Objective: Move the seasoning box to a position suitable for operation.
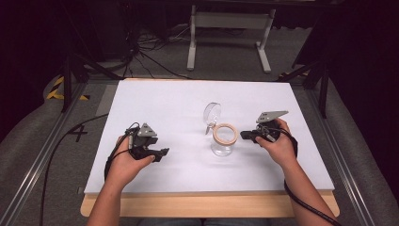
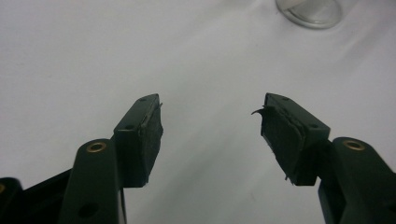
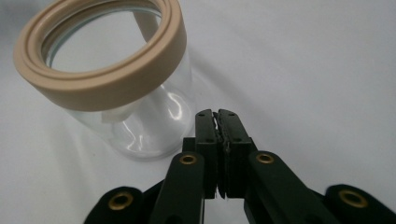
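In the high view, a clear glass jar [image 1: 223, 141] with a beige sealing ring [image 1: 225, 133] is seen standing upright near the middle of the white table [image 1: 155, 99], its round glass lid [image 1: 212, 113] swung open behind it. The left gripper [image 1: 162, 153] is held low over the table well to the left of the jar, and the right gripper [image 1: 244, 135] is held just beside the jar's right side, pointing at it.

In the left gripper view, the two black jaws are spread wide apart with nothing between them — only bare white table is seen in the gap. The jar's base [image 2: 309, 10] is cut off by the top edge.

In the right gripper view, the jaws are pressed together, pad against pad, and nothing is gripped. The jar [image 3: 135, 116] stands just beyond and to the left of the tips, its beige ring [image 3: 100, 65] tilted toward the camera — contact cannot be told.
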Action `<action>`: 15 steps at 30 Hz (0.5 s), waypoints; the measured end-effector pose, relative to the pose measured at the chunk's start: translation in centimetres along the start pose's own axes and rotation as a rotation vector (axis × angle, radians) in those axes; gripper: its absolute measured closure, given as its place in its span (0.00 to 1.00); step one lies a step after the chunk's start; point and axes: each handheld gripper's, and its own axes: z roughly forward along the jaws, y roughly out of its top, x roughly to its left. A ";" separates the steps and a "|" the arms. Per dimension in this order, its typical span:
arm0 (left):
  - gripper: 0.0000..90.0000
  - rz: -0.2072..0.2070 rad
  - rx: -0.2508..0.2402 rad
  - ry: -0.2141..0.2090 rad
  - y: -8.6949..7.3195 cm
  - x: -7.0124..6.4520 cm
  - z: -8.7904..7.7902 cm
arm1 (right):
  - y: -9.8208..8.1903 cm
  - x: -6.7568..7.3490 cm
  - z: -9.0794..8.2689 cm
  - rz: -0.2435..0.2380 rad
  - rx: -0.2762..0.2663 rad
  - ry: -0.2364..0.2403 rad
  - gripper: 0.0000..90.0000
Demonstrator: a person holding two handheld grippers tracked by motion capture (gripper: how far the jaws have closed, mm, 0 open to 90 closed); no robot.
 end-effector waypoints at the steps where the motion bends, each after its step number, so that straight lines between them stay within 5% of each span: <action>1: 0.42 0.007 -0.010 -0.001 -0.2 0.0 -0.3 | 0.1 -0.1 0.1 -0.006 0.000 0.005 0.99; 15: 0.36 -0.051 -0.047 -0.003 -1.6 0.0 -2.0 | 0.5 -0.3 3.0 -0.053 -0.004 0.041 1.00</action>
